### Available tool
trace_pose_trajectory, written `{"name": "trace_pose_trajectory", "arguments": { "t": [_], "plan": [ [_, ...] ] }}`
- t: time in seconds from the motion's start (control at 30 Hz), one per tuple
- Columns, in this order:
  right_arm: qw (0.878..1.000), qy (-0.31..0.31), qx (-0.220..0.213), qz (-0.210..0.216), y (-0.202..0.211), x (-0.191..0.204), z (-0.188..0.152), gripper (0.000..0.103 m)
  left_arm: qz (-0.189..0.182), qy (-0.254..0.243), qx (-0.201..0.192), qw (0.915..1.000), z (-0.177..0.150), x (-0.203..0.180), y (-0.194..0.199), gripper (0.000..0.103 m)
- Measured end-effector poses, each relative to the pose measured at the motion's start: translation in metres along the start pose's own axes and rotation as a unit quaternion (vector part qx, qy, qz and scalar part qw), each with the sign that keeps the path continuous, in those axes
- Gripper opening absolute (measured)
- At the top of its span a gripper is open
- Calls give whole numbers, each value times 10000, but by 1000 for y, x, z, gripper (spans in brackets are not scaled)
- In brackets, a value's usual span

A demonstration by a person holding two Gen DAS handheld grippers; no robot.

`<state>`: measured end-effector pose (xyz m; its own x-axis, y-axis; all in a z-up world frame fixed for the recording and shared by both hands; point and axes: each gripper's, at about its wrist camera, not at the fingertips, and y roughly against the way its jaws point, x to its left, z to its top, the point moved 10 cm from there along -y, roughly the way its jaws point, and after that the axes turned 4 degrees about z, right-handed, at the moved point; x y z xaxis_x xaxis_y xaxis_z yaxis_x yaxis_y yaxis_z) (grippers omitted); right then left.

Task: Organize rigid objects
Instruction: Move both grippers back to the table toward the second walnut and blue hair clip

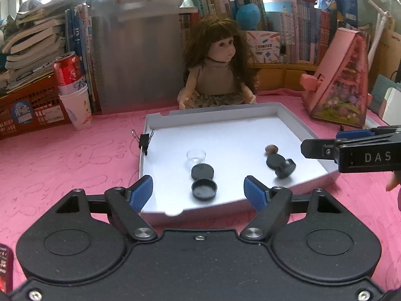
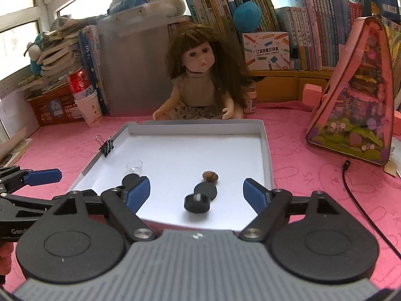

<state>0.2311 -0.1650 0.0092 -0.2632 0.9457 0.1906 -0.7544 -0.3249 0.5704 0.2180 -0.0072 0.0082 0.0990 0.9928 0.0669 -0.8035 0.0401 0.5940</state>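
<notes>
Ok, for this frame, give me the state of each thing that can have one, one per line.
Left gripper: open, nothing between its jaws.
Right gripper: open, holding nothing.
White shallow cardboard tray: lying flat, open side up.
Small clear plastic cup: upright, looks empty.
Black round lid: hollow side up.
Black binder clip: clamped on the tray's wall.
Red soda can: tilted in white paper cup.

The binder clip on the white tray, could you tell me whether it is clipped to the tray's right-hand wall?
No, the binder clip grips the left wall of the white tray, near its far corner.
</notes>
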Motion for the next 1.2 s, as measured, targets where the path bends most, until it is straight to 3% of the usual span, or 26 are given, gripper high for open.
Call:
{"name": "trace_pose_trajectory", "arguments": {
  "t": [0.27,0.83,1.2],
  "plan": [
    [9998,117,-141,-29,23,6,-22,91,-72,97,-81,9999,-23,4,28,80],
    [9977,155,-330,-569,54,-2,-99,93,279,555,-195,9979,-79,25,56,81],
    [9950,540,-633,-558,72,21,-131,93,456,566,-217,9971,-112,28,69,82]
  ]
}}
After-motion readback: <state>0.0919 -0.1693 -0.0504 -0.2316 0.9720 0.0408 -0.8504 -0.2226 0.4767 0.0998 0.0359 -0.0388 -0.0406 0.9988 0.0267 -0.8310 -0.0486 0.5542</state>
